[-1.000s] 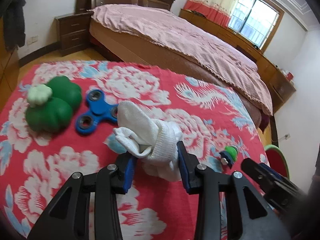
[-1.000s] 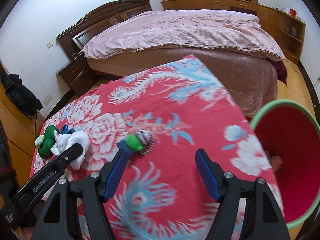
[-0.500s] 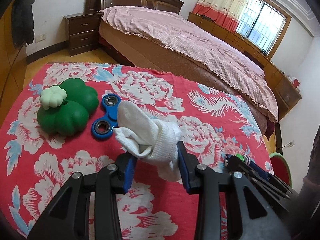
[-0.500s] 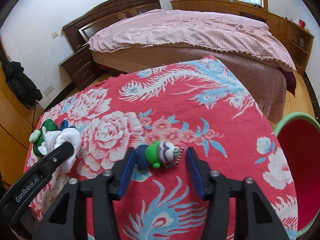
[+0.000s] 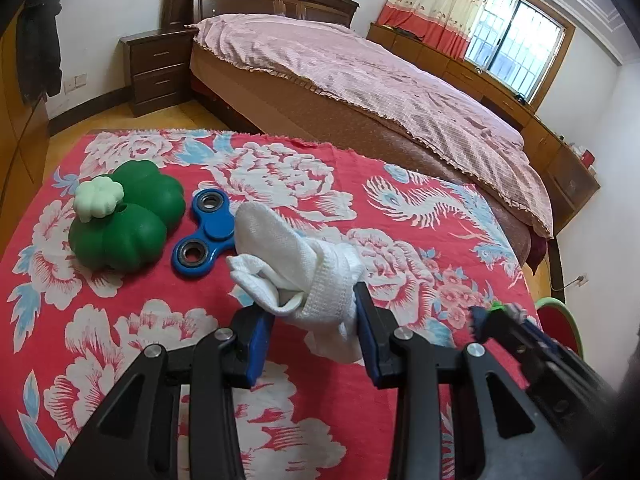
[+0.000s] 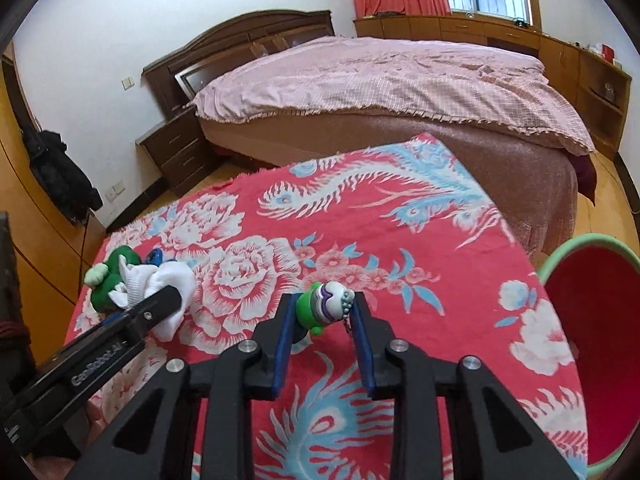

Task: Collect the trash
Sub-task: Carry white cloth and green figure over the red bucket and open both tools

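Note:
My left gripper is shut on a white sock, which bulges out ahead of the jaws above the red flowered cloth. In the right wrist view my right gripper has its jaws closing on a small green and purple toy figure, and both blue pads touch its sides. The left gripper with the sock shows at the far left there. The right gripper enters the left wrist view at lower right.
A green clover-shaped toy and a blue fidget spinner lie at the cloth's left. A red bin with a green rim stands off the table's right edge. A bed and a nightstand are behind.
The right gripper's jaws have narrowed from wide apart to touching the small toy figure. The left gripper still grips the sock, with only a slight shift in its view.

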`<action>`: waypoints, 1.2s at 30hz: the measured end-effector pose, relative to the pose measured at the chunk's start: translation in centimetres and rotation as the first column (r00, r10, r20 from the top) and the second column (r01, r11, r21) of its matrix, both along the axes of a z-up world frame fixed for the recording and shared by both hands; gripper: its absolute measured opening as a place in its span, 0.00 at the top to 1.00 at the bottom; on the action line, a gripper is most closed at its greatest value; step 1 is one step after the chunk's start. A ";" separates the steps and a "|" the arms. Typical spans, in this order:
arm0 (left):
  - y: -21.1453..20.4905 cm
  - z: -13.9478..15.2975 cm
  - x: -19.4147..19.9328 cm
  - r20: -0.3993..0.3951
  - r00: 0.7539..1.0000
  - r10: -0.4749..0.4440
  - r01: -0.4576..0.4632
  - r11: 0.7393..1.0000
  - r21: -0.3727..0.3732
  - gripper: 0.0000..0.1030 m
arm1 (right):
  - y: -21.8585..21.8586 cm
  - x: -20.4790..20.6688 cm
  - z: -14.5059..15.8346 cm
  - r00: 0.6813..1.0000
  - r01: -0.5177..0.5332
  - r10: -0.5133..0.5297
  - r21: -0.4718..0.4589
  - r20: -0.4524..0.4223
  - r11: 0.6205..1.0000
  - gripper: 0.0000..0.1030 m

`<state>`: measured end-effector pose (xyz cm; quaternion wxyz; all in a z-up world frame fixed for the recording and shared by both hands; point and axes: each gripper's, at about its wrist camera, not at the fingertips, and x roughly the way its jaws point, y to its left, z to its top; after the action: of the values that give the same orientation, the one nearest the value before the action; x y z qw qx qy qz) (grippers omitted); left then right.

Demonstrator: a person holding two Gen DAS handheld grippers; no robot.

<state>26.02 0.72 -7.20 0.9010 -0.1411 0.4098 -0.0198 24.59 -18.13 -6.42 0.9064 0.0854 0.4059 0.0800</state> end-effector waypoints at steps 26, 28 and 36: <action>-8.6 3.5 -3.8 0.053 0.972 -0.228 0.223 0.972 0.076 0.62 | -10.1 -9.1 3.9 0.976 0.202 -0.208 0.087 0.065 0.976 0.70; -9.5 4.0 -4.4 0.051 0.967 -0.249 0.245 0.967 0.077 0.62 | -11.1 -10.0 3.9 0.971 0.224 -0.230 0.094 0.067 0.970 0.70; -14.3 5.0 -7.0 0.038 0.933 -0.358 0.354 0.931 0.087 0.62 | -15.6 -12.8 3.3 0.948 0.303 -0.313 0.137 0.058 0.943 0.70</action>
<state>19.01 -13.54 -2.19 0.8979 -0.0285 0.4048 -0.1705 11.81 -33.72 -3.09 0.9157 0.2020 0.3456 -0.0339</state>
